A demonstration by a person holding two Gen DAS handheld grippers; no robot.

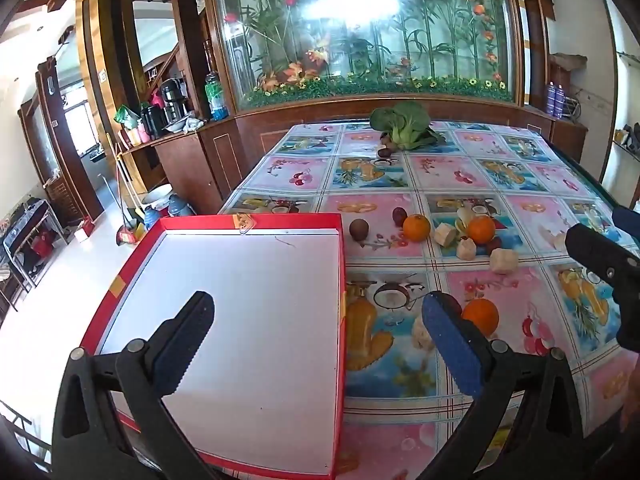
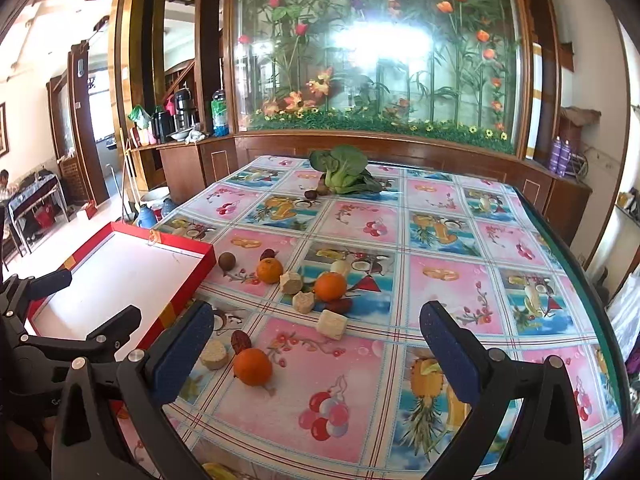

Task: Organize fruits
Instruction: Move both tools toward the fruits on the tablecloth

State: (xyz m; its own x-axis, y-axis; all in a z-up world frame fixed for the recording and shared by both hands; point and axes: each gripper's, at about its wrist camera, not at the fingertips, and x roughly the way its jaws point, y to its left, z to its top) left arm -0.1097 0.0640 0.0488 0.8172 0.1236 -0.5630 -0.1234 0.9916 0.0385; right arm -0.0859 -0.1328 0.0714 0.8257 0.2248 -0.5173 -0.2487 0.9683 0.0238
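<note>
Both claws, left claw and right claw, stood with jaws apart, holding nothing. The nearest orange lay on the tabletop just beside the red tray; round and glossy, probably slippery, it called for a centred, gentle pinch before transfer.

No readable text anywhere; the gold tag on the red box seems too blurred
</note>
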